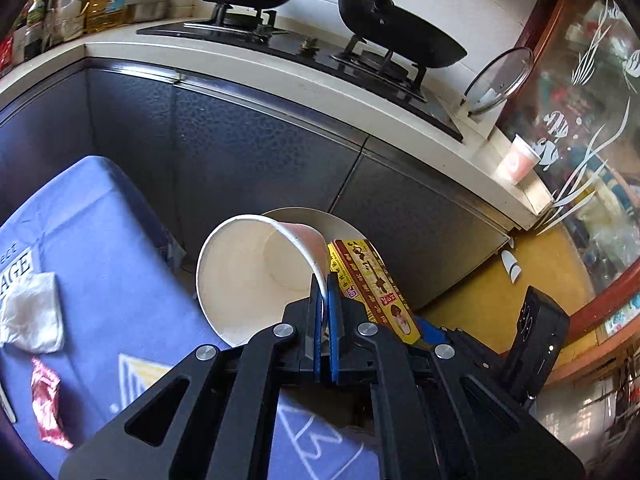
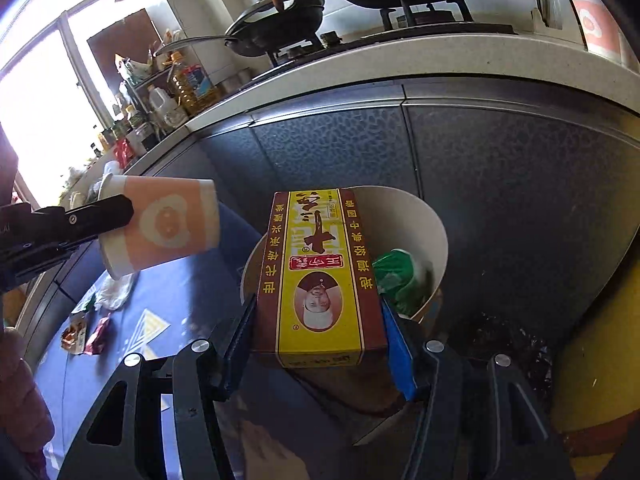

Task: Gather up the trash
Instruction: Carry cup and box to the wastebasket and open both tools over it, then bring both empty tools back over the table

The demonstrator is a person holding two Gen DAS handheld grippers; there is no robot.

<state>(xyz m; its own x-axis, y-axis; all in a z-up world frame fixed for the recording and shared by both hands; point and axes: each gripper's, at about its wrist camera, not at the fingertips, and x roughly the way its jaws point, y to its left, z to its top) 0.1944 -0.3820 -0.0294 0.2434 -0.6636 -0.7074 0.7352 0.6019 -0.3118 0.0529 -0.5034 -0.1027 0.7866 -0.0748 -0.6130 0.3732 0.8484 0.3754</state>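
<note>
My left gripper (image 1: 325, 280) is shut on the rim of a pink paper cup (image 1: 248, 272), held tilted on its side above the blue table; the cup also shows in the right wrist view (image 2: 164, 228). My right gripper (image 2: 316, 320) is shut on a yellow and red carton (image 2: 318, 276), held over the white bin (image 2: 424, 220) with green trash (image 2: 398, 276) inside. The carton (image 1: 372, 284) and the bin's rim (image 1: 304, 214) show behind the cup in the left wrist view.
A crumpled white tissue (image 1: 32, 312) and a red wrapper (image 1: 46, 404) lie on the blue table (image 1: 100, 240). More wrappers (image 2: 86, 334) lie at its far end. A second pink cup (image 1: 516, 160) stands on the counter by the stove (image 1: 304, 48). Dark cabinets stand behind the bin.
</note>
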